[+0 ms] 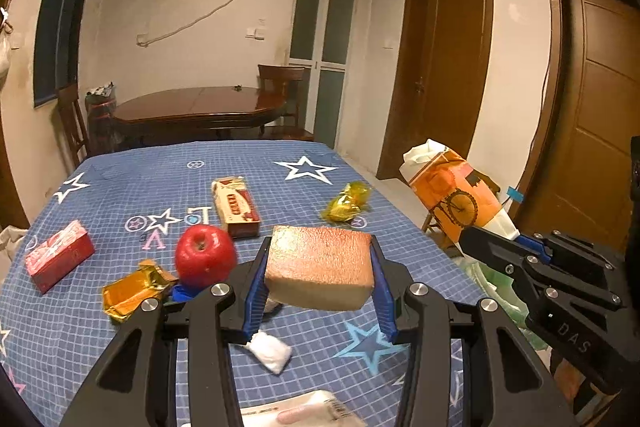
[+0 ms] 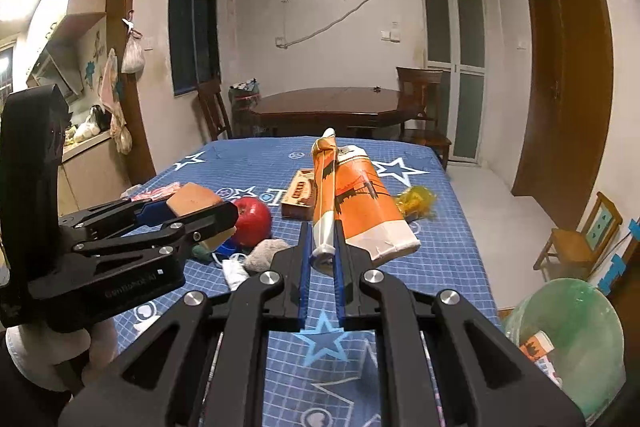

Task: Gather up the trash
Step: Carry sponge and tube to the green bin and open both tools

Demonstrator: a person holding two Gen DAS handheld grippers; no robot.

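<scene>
The left gripper [image 1: 319, 267] clamps a tan sponge block [image 1: 320, 267] above the blue star-print tablecloth [image 1: 132, 327]. The right gripper [image 2: 323, 259] pinches one orange-and-white paper bag [image 2: 360, 203]. Below lie one red apple [image 1: 205, 256], two gold wrappers [image 1: 134, 290] [image 1: 347, 203], two red boxes [image 1: 59, 254] [image 1: 236, 206]. The right gripper body reads "DAS".
</scene>
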